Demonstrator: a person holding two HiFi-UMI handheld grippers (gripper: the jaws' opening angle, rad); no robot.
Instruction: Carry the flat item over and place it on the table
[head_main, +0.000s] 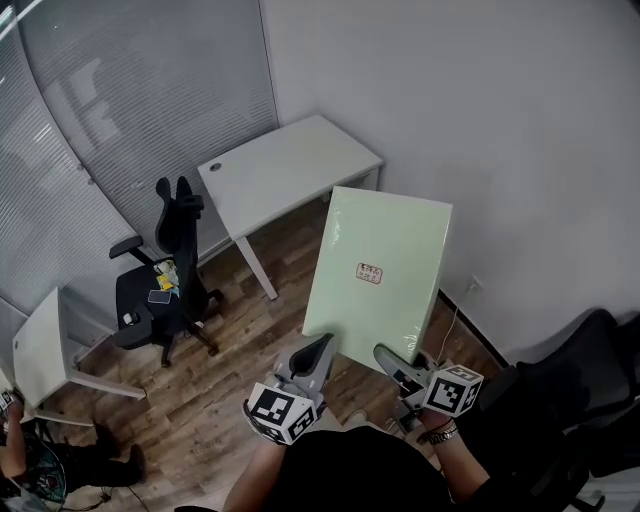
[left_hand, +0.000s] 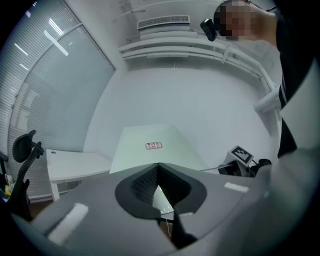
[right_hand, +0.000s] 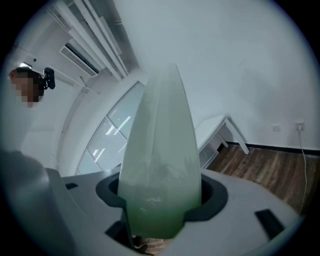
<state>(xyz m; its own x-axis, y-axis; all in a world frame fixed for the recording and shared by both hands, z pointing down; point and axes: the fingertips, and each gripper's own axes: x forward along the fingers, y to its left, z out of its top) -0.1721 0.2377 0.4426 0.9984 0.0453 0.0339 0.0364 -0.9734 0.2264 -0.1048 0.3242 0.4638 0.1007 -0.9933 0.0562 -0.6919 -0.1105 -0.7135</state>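
**Item:** pale green flat pack (head_main: 380, 265), rectangular and film-wrapped, with a small red label (head_main: 369, 273) on its upper face.

**Location:** in the air, short of the white desk (head_main: 290, 160) and off that desk's right-hand end. It is not touching the desk. The pack's far left corner lies close to the desk's right end in the head view.

**Orientation:** the long axis runs from the grippers up and away, roughly toward the wall behind the desk. The broad face is tilted up toward the head camera. The near short edge is the carried edge.

**Left gripper (head_main: 322, 348):** on the near left corner of the pack, on the side closer to the desk. In its own view the jaws stand narrow and pinch a thin wedge of that corner.

**Right gripper (head_main: 393, 362):** on the near edge toward the right corner, on the side farther from the desk. Its jaws are spread fairly wide, with the pack's thick end filling the gap and both pads pressed against it.

**Also near the desk:** black office chair (head_main: 165, 275), standing off its left front side and clear of the straight path.

**Handling note:** the desk lies ahead and to the left of the pack. Placing it likely calls for carrying forward-left, levelling the broad face, and setting the far edge down first. With both grips on one short edge, the far end may sag or swing.
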